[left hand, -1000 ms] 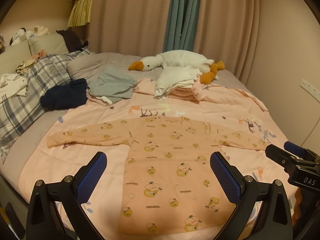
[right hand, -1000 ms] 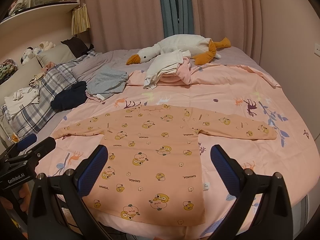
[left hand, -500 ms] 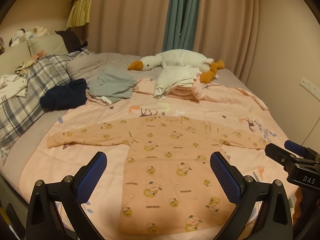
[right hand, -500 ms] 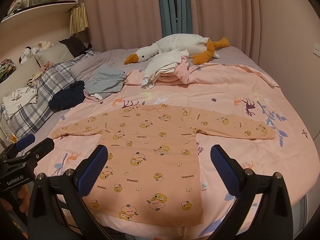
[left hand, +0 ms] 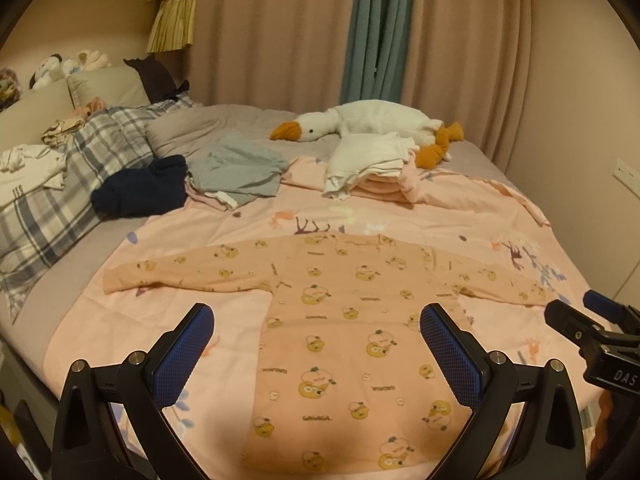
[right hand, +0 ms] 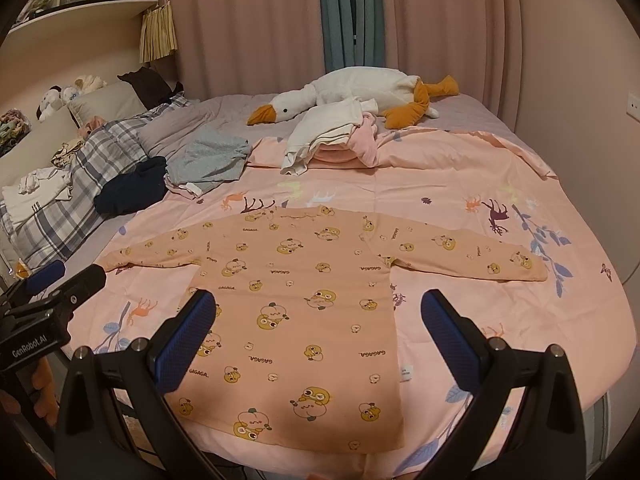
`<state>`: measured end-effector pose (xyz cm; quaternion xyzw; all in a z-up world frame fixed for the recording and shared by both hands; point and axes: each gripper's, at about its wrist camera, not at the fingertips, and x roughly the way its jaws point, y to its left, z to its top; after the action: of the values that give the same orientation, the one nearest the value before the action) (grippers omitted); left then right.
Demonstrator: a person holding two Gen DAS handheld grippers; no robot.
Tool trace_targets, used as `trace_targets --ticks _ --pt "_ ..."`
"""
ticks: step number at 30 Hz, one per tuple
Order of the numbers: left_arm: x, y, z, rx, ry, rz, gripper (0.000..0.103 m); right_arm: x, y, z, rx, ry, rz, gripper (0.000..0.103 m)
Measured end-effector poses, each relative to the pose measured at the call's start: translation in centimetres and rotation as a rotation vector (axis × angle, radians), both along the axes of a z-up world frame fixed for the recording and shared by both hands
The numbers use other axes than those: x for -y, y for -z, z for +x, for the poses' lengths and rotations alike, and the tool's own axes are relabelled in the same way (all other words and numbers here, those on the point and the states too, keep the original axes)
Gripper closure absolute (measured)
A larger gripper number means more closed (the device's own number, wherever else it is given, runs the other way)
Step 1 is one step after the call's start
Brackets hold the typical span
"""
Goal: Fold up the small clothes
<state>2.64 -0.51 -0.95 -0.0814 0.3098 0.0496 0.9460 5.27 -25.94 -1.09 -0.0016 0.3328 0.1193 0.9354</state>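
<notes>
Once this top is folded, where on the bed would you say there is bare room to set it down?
Free quilt lies right of the peach duck-print top, below its right sleeve, and in the band between its collar and the folded white-and-pink pile. The far left is crowded: navy garment, grey garment, plaid duvet.

I'm seeing dim, warm, orange-tinted room light in both wrist views, seemingly coming from overhead. Soft shadows are falling across the near hem of the peach shirt [left hand: 352, 344] under the grippers. Nothing is glaring. The fisheye is bending the curtains [right hand: 256, 28] and bed edge [right hand: 592, 364] near the borders, and black vignetting is filling the corners. Both pictures are looking slightly soft and grainy.
</notes>
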Motion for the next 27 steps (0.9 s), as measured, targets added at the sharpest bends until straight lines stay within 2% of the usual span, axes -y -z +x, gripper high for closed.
trace_targets --ticks 8,13,14,16,19,21,23,24,25,27 --pt "-0.3 0.7 1.5 -0.028 -0.018 -0.022 0.001 -0.3 0.0 -0.3 0.001 -0.008 -0.019 0.000" --pt "-2.3 2.3 6.1 0.022 -0.002 -0.103 0.001 0.6 0.4 1.5 -0.013 -0.022 -0.030 0.000" --pt "-2.9 3.1 7.7 0.051 -0.006 -0.113 0.001 1.2 0.7 2.3 -0.020 -0.009 -0.027 0.000" --pt "-4.0 5.2 10.8 0.043 -0.006 -0.135 0.001 2.7 1.5 4.3 -0.008 0.062 -0.052 0.000" --pt "-6.3 11.1 16.5 -0.087 0.032 -0.239 0.001 4.8 2.6 7.3 0.057 0.165 -0.127 0.000" --pt "-7.3 14.8 18.7 -0.180 0.049 -0.286 0.002 7.2 4.1 10.4 0.087 0.282 -0.190 0.001" --pt "-8.3 18.8 20.8 -0.267 0.004 -0.335 0.002 8.7 5.0 12.2 0.138 0.333 -0.243 0.002" --pt "-8.4 19.7 21.5 -0.298 -0.012 -0.340 0.002 10.0 6.2 13.3 0.153 0.395 -0.281 0.002" --pt "-8.6 20.8 22.2 -0.325 -0.022 -0.361 0.003 10.7 6.7 13.8 0.148 0.426 -0.301 0.002" --pt "-8.4 21.4 22.4 -0.283 -0.030 -0.360 0.003 12.1 8.3 14.5 0.126 0.451 -0.347 0.002"
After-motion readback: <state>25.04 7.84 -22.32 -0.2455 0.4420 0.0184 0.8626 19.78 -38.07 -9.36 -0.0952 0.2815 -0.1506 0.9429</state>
